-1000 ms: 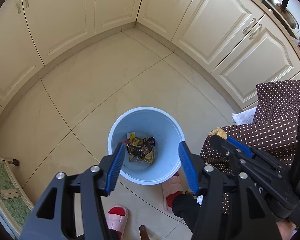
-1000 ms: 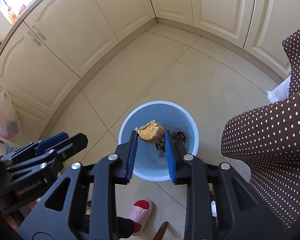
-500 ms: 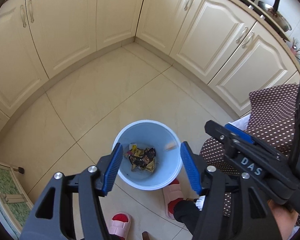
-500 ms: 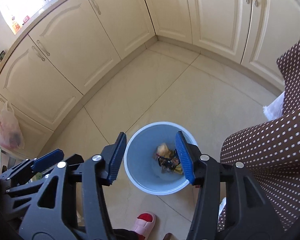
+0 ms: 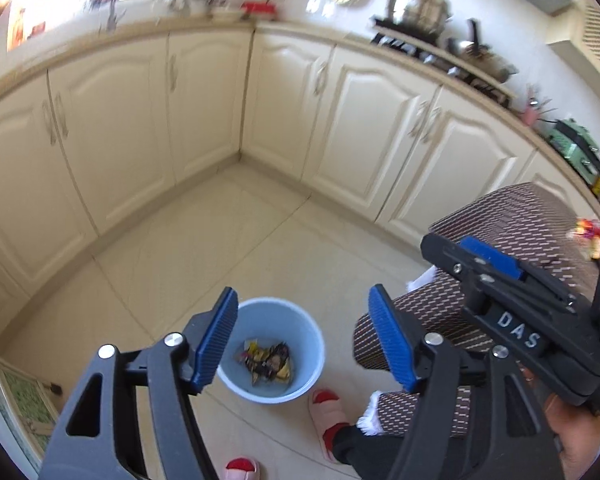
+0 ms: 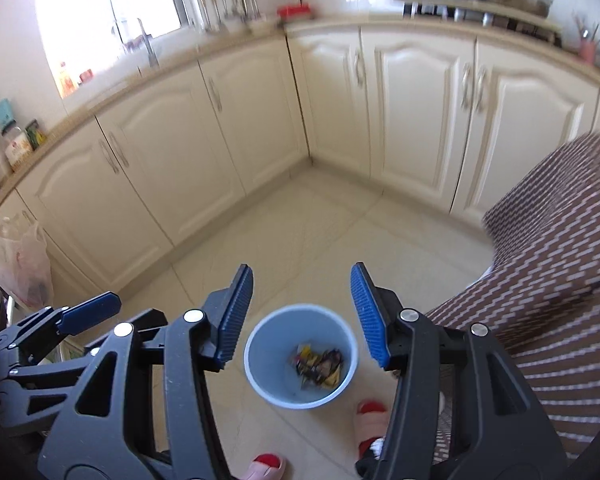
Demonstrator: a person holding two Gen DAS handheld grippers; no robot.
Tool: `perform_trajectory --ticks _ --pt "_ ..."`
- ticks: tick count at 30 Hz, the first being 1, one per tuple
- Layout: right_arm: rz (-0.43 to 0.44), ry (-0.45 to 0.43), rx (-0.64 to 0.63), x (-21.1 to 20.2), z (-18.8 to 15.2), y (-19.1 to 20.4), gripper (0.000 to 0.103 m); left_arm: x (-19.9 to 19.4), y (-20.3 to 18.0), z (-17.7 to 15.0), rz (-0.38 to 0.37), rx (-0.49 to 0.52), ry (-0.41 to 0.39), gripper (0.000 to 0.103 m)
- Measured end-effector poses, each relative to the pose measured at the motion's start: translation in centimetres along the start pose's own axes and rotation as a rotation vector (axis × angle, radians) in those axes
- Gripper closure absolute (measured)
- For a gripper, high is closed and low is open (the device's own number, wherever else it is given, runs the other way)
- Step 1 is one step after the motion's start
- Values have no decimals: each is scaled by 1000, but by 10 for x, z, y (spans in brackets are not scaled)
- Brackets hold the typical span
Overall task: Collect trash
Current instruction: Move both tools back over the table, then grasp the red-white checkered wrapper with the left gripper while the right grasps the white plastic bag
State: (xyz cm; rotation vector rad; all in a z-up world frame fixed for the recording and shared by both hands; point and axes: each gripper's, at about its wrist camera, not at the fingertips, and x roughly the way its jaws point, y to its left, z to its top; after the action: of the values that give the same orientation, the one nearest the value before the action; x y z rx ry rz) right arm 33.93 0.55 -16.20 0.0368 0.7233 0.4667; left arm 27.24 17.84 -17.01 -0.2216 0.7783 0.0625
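Because the trash has to go somewhere, the blue bin [image 6: 301,360] sits on the floor by the person's feet, right under both tools. The left gripper [image 5: 302,340] and right gripper [image 6: 301,312] are spread wide and hold nothing. The wrappers [image 6: 319,364] lie inside the bin.

the bin [image 6: 260,364] is showing pale blue, with yellow and black wrappers [image 6: 319,364] inside. both black grippers [image 5: 304,340] [image 6: 302,312] are wearing blue pads. the cabinets [image 6: 420,112] are looking cream, the floor [image 6: 320,232] beige, the cloth [image 6: 560,280] brown with white dots, the slippers [image 5: 328,412] pink and red.
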Motion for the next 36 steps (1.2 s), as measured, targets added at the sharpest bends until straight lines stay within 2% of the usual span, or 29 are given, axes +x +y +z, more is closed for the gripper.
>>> perform_trajectory --ticks 5,8,11,16,17,19,24,29,36 --pt "-28 -114 -7 -78 9 -24 51 -48 -53 4 -46 90 -77 30" --pt "-61 -157 4 -122 8 -50 51 -69 -100 3 -88 172 -107 29" --pt "-108 -194 23 -160 6 -79 50 -76 -146 1 -132 254 -110 29" --pt "-224 -236 82 -214 -9 -149 49 -72 -226 -12 -184 409 -97 29" --pt "-268 -239 95 -224 -13 -170 49 -69 -243 -14 -193 439 -93 29" --pt "-311 -240 118 -240 -21 -197 49 -63 -266 -17 -214 466 -74 29" --pt "-437 -241 196 -272 -40 -279 47 -32 -322 -8 -277 463 -8 28" --pt "-507 -233 265 -284 -53 -340 47 6 -364 11 -310 418 36 26" --pt "-539 -204 311 -277 -57 -391 47 69 -399 33 -307 205 193 26"
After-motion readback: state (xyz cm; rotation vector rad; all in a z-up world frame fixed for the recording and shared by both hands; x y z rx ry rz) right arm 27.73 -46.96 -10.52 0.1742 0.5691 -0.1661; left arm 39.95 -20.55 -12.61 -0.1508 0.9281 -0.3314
